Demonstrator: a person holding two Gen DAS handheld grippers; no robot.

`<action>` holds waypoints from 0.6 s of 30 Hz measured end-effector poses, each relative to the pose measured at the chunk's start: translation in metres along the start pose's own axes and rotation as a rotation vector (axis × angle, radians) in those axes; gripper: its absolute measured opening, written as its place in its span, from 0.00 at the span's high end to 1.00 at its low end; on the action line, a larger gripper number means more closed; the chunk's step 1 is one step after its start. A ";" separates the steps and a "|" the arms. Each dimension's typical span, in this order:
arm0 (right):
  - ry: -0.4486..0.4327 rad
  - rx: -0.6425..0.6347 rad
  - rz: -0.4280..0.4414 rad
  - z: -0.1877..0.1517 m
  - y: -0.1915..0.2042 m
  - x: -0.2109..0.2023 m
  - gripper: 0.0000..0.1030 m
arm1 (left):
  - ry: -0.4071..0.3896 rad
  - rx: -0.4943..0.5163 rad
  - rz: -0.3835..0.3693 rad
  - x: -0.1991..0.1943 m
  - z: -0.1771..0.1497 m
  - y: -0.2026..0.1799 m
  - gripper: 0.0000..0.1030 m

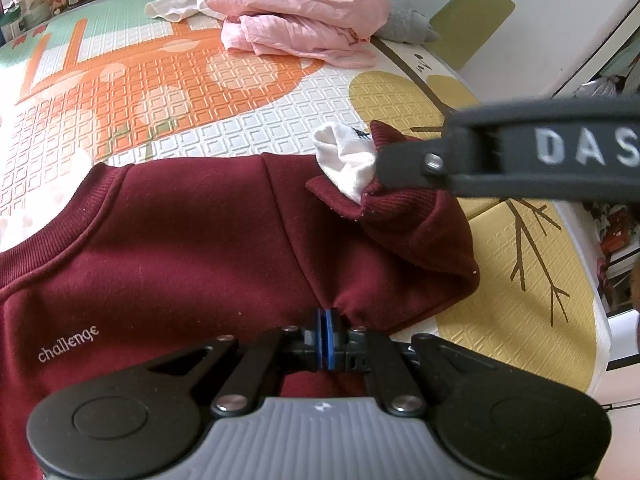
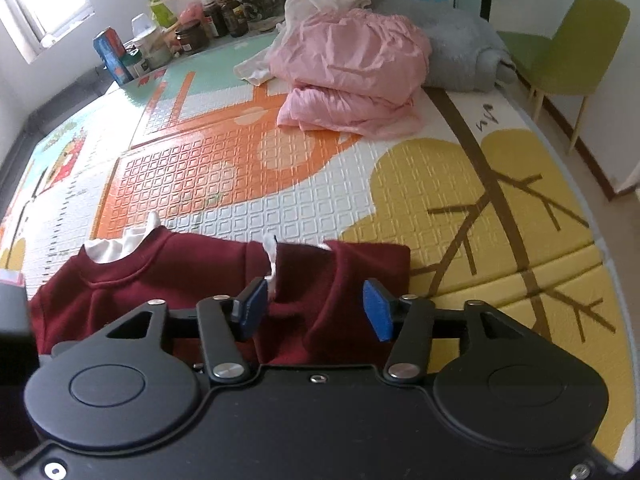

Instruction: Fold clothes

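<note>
The dark red fleece sweatshirt (image 1: 168,248) lies flat on the embossed foam play mat (image 1: 248,96), spreading from the left gripper (image 1: 327,330) toward ten o'clock. That gripper's blue pads are pressed together on a pinch of its fabric near the sleeve seam. The right gripper (image 2: 316,312) stands with its jaws apart over the folded sleeve, gripping nothing. At twelve o'clock lies a crumpled pink garment (image 2: 352,76); a green chair (image 2: 572,48) stands at two.

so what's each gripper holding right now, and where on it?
Left gripper: shut on the maroon sweatshirt, pinching fabric at the seam where the folded-in sleeve meets the body. Right gripper: fingers apart over the sleeve, holding nothing.
</note>
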State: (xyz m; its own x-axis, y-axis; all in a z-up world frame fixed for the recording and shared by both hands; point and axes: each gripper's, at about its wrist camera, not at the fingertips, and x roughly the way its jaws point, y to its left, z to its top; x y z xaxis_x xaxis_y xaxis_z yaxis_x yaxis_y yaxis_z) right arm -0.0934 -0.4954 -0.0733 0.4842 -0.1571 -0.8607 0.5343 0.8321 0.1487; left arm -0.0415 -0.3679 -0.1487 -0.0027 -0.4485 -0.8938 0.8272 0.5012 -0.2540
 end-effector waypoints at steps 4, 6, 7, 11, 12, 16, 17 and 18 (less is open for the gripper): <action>-0.004 -0.040 -0.033 0.005 0.010 0.010 0.37 | -0.001 0.001 0.001 0.000 0.000 0.000 0.94; 0.006 -0.054 -0.049 0.008 0.014 0.017 0.37 | 0.006 0.016 -0.002 0.000 0.000 0.000 0.94; 0.011 -0.057 -0.054 0.009 0.015 0.020 0.37 | 0.006 0.019 -0.003 0.000 0.000 0.000 0.94; 0.051 -0.045 -0.058 0.009 0.015 0.034 0.39 | 0.004 0.018 -0.005 0.000 -0.001 0.001 0.94; 0.060 -0.036 -0.058 0.008 0.013 0.037 0.42 | 0.004 0.016 -0.006 0.000 -0.001 0.001 0.94; 0.098 0.014 -0.042 0.005 0.004 0.049 0.58 | 0.004 0.013 -0.010 0.000 -0.001 0.004 0.94; 0.106 0.028 -0.039 0.005 0.002 0.051 0.63 | 0.004 0.013 -0.010 0.000 -0.001 0.004 0.94; 0.111 0.041 -0.037 0.003 -0.002 0.052 0.69 | 0.003 0.013 -0.011 0.000 -0.001 0.005 0.94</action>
State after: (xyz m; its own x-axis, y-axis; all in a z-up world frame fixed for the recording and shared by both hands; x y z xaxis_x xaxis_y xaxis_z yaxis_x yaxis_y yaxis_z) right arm -0.0666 -0.5066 -0.1167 0.3851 -0.1256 -0.9143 0.5792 0.8042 0.1335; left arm -0.0380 -0.3648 -0.1501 -0.0134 -0.4512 -0.8923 0.8343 0.4869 -0.2588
